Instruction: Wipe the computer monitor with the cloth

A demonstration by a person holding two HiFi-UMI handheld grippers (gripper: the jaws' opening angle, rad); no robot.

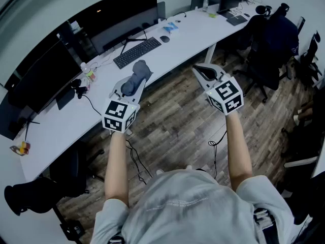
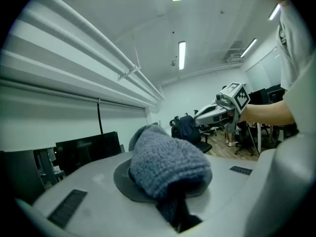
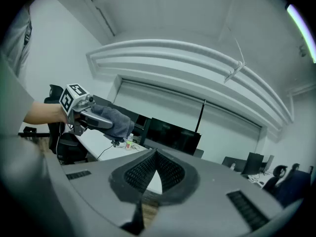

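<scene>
Head view: seen from above, both arms stretched forward over the wood floor (image 1: 172, 121), with open floor between them and to either side, and the front edge of the long curved white desk (image 1: 183, 34) just beyond the tips. Left gripper (image 1: 134, 83) clenched on the grey cloth (image 1: 137, 75), bunched thick round the jaw ends, long axis in line with the gripper and aimed up and a little right toward the keyboard (image 1: 137, 52); overlapping the desk edge in the picture, height above it not to be told. Right gripper (image 1: 199, 70) well apart from the left, aimed up-left, nothing in it. Dark monitor (image 1: 43, 78) along the desk's back edge, well left of the cloth, lower corner cut off by the frame; office chairs (image 1: 269, 44) crowding the right side. Left gripper view: jaws closed on the cloth, fat woolly end filling the middle and hiding the tips, a darker tail pinched down into the gap; black monitor low at left behind it, partly masked by the gripper body; right gripper out at the right in clear air. Right gripper view: ribbed pads (image 3: 138, 174) pressed together at their tips, empty; left gripper and cloth small at far left, cloth end turned toward the monitor, a small bottle (image 3: 129, 142) below it, too small to make out
</scene>
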